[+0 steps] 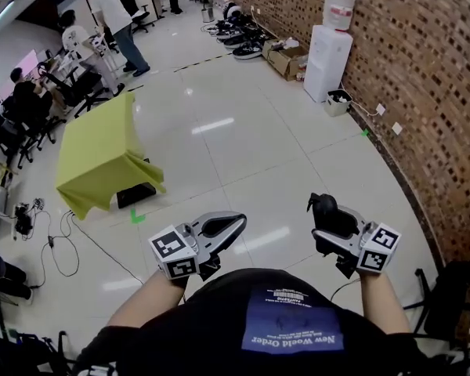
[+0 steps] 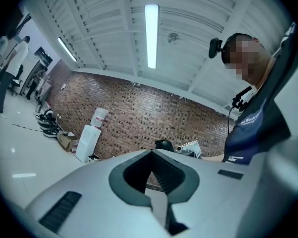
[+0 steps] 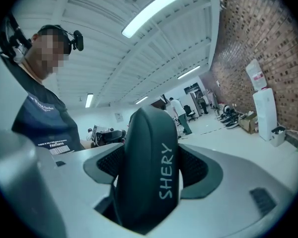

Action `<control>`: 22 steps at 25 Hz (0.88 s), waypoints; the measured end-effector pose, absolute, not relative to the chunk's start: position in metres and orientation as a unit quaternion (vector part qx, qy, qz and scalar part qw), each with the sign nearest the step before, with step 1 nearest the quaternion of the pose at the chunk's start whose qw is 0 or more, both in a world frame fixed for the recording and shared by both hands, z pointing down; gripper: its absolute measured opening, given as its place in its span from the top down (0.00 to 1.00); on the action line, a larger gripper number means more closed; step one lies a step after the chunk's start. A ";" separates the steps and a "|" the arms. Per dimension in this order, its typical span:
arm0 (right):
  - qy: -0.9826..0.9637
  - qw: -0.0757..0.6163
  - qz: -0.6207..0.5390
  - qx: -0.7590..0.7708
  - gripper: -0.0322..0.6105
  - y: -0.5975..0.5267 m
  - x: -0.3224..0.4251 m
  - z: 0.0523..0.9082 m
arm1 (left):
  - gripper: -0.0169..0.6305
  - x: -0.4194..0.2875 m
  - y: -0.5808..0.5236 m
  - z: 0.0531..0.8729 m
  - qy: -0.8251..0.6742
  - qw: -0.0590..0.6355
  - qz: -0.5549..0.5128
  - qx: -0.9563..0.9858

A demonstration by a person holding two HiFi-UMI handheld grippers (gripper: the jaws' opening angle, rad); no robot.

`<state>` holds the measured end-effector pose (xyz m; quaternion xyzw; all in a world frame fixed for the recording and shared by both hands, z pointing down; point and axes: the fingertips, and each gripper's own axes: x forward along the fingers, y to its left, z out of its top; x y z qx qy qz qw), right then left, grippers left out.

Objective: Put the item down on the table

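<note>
Dark-grey oblong item lettered SHERY (image 3: pixel 149 167) sits clamped between the wide-spread fingers (image 3: pixel 203 170) of my right gripper (image 1: pixel 325 214), above the pale tiled floor (image 1: pixel 243 131). Left gripper (image 1: pixel 235 224): fingers (image 2: pixel 188 176) together, empty. Yellow-green cloth-covered table (image 1: pixel 102 151) stands well apart. I judge that approach, lowering and release are not yet done.

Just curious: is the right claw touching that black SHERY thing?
Touching. The right gripper view shows the right claw clamped on both sides of the black SHERY item.

Ahead on my left stands the desk (image 1: pixel 102 153); the water dispenser (image 1: pixel 327 59) stands far right against the brick wall (image 1: pixel 427 92); the item (image 3: pixel 149 172) sits in my right gripper (image 1: pixel 326 210).
</note>
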<state>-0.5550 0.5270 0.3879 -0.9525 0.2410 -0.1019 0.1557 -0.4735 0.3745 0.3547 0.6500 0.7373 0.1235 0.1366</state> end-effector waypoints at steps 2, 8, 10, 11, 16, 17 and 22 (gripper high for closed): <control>0.250 0.154 -0.101 -0.951 0.44 0.544 -0.533 0.387 | 0.99 -0.455 0.390 0.358 0.732 0.131 0.125 0.656; 0.259 0.140 -0.106 -0.950 0.44 0.580 -0.454 0.387 | 0.99 -0.388 0.430 0.365 0.734 0.146 0.119 0.652; 0.259 0.135 -0.106 -0.950 0.44 0.587 -0.420 0.388 | 0.99 -0.359 0.439 0.369 0.738 0.148 0.116 0.648; 0.259 0.134 -0.106 -0.951 0.44 0.591 -0.402 0.388 | 0.99 -0.342 0.442 0.371 0.739 0.148 0.116 0.647; 0.253 0.133 -0.101 -0.953 0.44 0.613 -0.310 0.378 | 0.99 -0.247 0.459 0.372 0.745 0.139 0.126 0.639; 0.252 0.130 -0.100 -0.954 0.44 0.618 -0.292 0.376 | 0.99 -0.228 0.463 0.370 0.748 0.137 0.127 0.637; 0.248 0.139 -0.094 -0.954 0.44 0.646 -0.210 0.375 | 0.99 -0.149 0.484 0.369 0.752 0.130 0.124 0.635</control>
